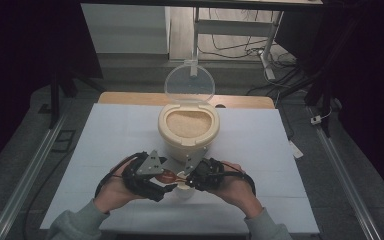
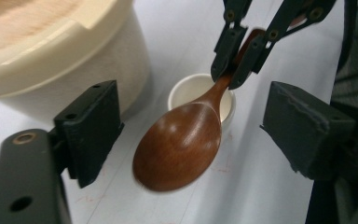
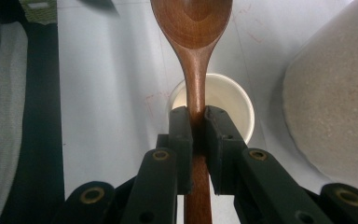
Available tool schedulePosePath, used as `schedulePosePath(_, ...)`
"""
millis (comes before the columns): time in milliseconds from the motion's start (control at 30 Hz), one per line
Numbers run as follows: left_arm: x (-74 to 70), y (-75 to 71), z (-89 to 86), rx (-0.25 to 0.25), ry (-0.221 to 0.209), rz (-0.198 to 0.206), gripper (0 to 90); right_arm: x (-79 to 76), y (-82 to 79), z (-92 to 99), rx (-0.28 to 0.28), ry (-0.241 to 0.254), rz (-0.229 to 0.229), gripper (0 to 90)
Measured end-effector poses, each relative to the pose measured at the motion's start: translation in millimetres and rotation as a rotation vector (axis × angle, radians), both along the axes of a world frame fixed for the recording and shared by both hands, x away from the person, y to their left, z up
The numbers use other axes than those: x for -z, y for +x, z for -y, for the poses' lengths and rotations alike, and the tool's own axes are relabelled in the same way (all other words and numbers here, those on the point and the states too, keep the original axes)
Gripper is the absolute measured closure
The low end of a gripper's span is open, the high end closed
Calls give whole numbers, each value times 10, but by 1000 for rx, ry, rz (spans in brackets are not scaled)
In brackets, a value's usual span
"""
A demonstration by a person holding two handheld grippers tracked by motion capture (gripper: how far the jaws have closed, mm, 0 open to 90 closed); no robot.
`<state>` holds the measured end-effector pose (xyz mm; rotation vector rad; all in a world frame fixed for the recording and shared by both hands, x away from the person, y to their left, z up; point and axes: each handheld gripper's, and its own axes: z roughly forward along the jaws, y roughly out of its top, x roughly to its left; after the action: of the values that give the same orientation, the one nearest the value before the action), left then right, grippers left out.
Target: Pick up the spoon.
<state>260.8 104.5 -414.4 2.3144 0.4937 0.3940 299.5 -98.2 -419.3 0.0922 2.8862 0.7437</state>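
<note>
A brown wooden spoon is held level just above a small white cup near the table's front edge. My right gripper is shut on the spoon's handle, directly over the cup. The spoon's bowl hangs between the wide-apart pads of my left gripper, and neither pad touches it. In the left gripper view the right gripper comes in from the top, over the cup. From above, the left gripper and right gripper face each other.
A cream tub full of pale grain stands just behind the grippers, its clear round lid swung up at the back. The tub's wall is close beside the left gripper. A white sheet covers the table.
</note>
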Motion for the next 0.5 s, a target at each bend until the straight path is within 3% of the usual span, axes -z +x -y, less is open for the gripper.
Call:
schedulePosePath(200, 46, 136, 93, 69, 42, -61, 321, -19, -19, 4, -12, 4, 15, 811)
schedulePosePath(400, 50, 224, 203, 139, 64, -102, 444, -52, -53, 1, -33, 9, 38, 811)
schedulePosePath(500, 68, 236, 219, 147, 69, -108, 483, -53, -75, 2, -49, 4, 52, 811)
